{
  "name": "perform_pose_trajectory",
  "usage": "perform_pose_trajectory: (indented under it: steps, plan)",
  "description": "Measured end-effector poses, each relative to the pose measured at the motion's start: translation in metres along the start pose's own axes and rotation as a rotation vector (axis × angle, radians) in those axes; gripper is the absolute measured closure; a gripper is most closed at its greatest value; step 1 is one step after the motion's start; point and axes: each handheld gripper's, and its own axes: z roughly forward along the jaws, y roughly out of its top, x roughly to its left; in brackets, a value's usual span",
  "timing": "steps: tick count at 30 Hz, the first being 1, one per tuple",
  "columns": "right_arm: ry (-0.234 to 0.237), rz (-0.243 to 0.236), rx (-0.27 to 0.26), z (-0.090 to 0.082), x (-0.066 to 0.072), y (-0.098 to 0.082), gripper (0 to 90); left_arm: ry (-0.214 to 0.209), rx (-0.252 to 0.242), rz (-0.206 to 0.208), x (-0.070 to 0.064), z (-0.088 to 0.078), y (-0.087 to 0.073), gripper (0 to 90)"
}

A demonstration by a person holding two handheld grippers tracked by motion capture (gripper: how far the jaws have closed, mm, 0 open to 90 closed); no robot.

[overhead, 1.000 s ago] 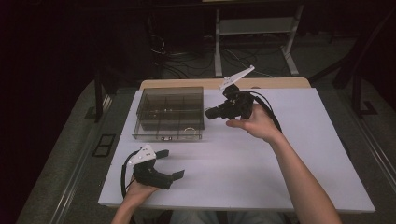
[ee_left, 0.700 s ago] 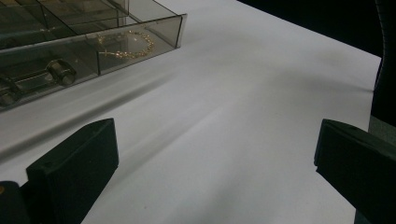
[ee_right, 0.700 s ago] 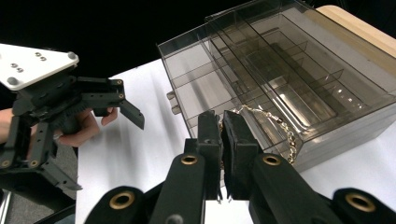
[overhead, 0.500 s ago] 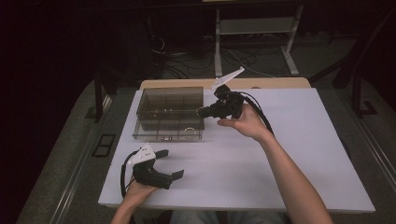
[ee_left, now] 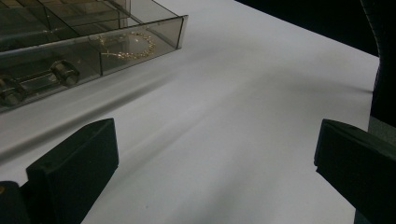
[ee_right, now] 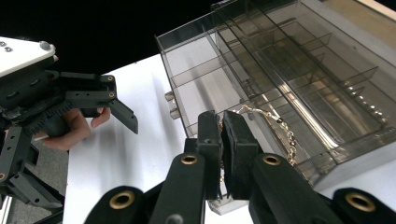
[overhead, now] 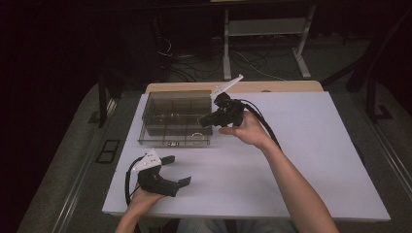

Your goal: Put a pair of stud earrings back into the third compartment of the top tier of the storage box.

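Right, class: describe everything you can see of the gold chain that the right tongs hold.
The thin gold link chain looks like metal, made of small bright links. One end is pinched between the black pads of the shut right tongs; the rest hangs slack in a curve, draping over the smoky clear plastic compartment box at its near edge. Whether it rests on the box's wall cannot be told.

light: dim, dark surroundings | table (overhead: 301, 160) bright | focus: soft

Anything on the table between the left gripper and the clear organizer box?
Nothing: high view shows bare white table between the left gripper and the organizer box.
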Motion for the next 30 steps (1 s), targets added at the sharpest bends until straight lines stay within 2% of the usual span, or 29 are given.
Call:
perform_pose_trajectory:
  steps: [11,30]
  plan:
    - [0.012,-0.017,0.027,0.019,-0.001,-0.003,85.1,0.001,-0.001,-0.003,0.0,-0.001,0.0,0.0]
    - [0.025,-0.011,0.081,0.049,-0.003,-0.007,85.1,0.001,0.002,0.006,0.002,-0.001,0.0,0.0]
